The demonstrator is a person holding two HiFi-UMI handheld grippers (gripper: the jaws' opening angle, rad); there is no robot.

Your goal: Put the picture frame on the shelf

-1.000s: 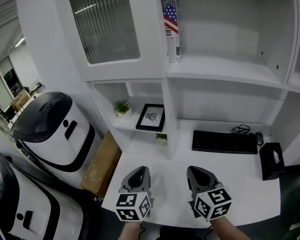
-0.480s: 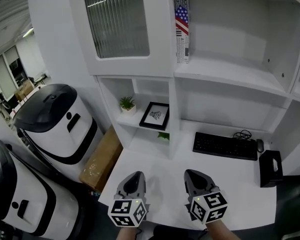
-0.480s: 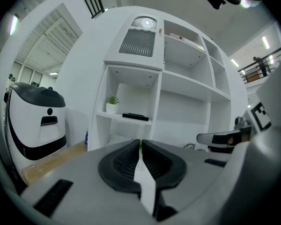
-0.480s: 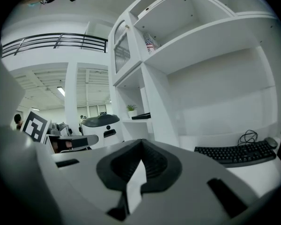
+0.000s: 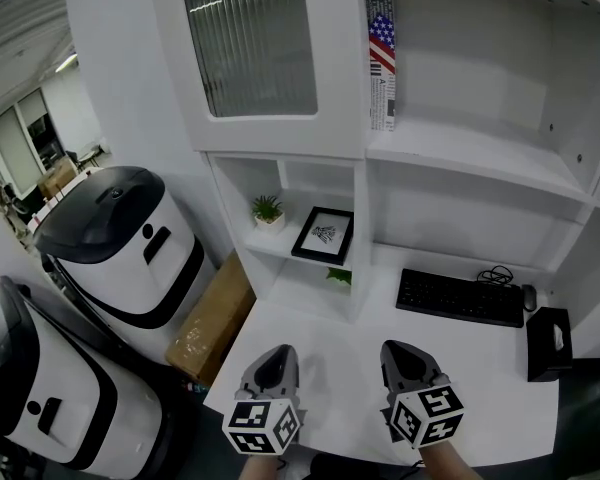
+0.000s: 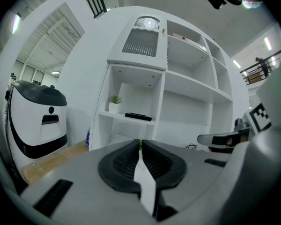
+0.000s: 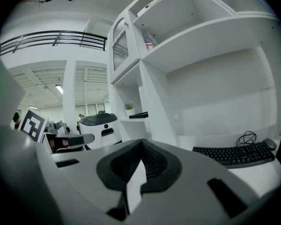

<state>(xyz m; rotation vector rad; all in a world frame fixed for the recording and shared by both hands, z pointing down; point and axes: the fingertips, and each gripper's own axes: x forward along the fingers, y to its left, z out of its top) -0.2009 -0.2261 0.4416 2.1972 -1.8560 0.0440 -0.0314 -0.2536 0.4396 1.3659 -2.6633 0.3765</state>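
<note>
The frame lies flat on the shelf in the narrow cubby under the glass door. It is black, with a white mat and a small dark print facing up. A small plant in a white pot stands just beside it, toward the back left corner, and the two do not touch.

Both grippers hover low over the near edge of the white worktop, side by side and well apart from the frame, pointing toward the shelving. The left gripper has its jaws pressed together with nothing between them. The right gripper also has its jaws closed tip to tip and empty.

On the worktop a black keyboard sits against the back, with a mouse at its right end and a black box near the right edge. A book with a flag on its spine stands on the upper shelf. On the floor to the left stand white and black machines and a cardboard box.
</note>
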